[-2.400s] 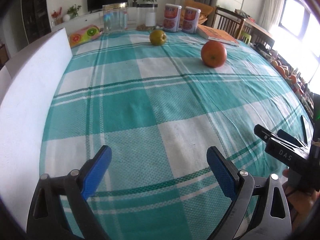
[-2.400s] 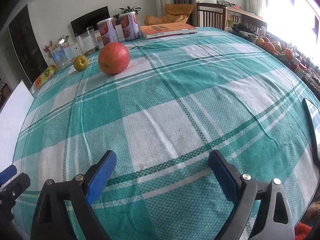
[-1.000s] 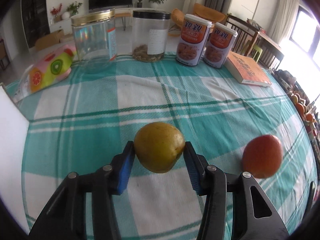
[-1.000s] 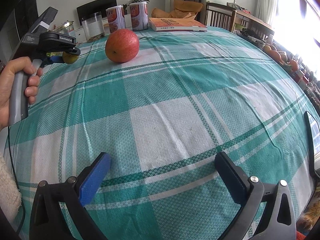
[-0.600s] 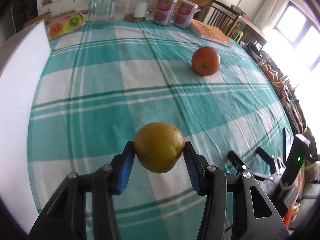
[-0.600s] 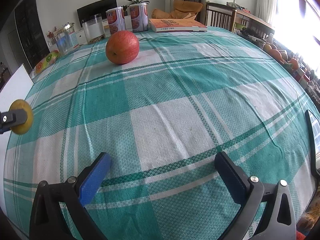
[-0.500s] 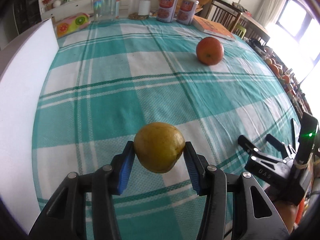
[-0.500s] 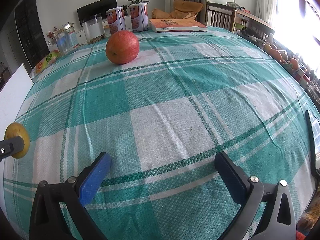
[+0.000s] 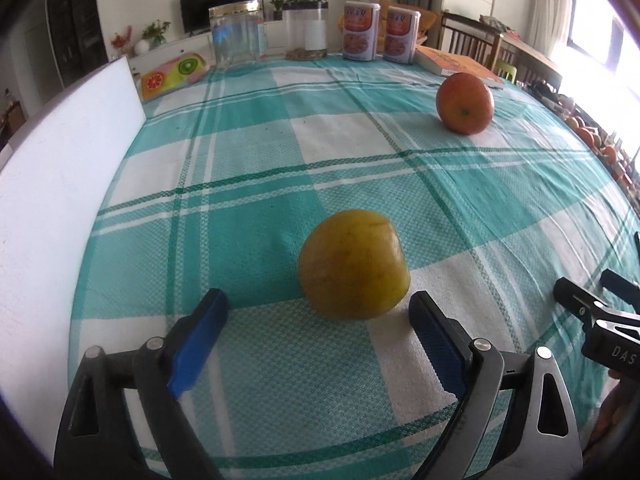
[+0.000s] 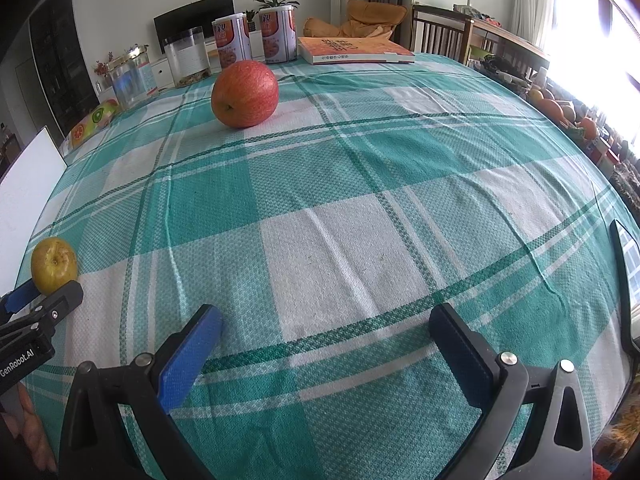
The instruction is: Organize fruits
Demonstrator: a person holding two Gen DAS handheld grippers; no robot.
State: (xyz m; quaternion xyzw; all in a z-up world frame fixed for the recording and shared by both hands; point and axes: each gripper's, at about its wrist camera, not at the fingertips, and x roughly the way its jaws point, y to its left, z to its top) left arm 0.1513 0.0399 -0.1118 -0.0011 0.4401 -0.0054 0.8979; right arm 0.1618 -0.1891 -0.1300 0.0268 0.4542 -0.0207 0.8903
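Teal-and-white checked tablecloth [image 9: 256, 184] is seen covering the whole table in both views, with a living-room background behind. Yellow fruit [image 9: 354, 264] is set on the cloth at centre of the left wrist view, just ahead of and between the blue pads [image 9: 198, 336] of the left gripper [image 9: 320, 338]; the jaws have just been opening, and the pads stand clear of the fruit on both sides, so it is released. In the right wrist view the same fruit [image 10: 54, 265] is seen at far left edge, beside the left gripper's tip. Red-orange fruit [image 9: 464, 103] lies well apart, upper right of the left view and upper left-centre of the right view [image 10: 245, 93]. Right gripper [image 10: 326, 344] is held spread wide over bare cloth, nothing between the jaws; it also shows at lower right of the left view, marked "DAS". "GenRobot.AI" is read on the left gripper body at lower left of the right view.

White board [image 9: 52, 200] stands along the left edge of the table. At the far edge are lined up: a fruit-print pouch [image 9: 172, 74], a gold-lidded clear jar [image 9: 236, 34], a black-lidded clear jar [image 9: 306, 30], two orange-labelled tins [image 9: 378, 32] with print too small to read, and an orange book [image 10: 352, 50]. A dark screen [image 9: 222, 0] and wooden chairs [image 9: 470, 46] are seen behind.
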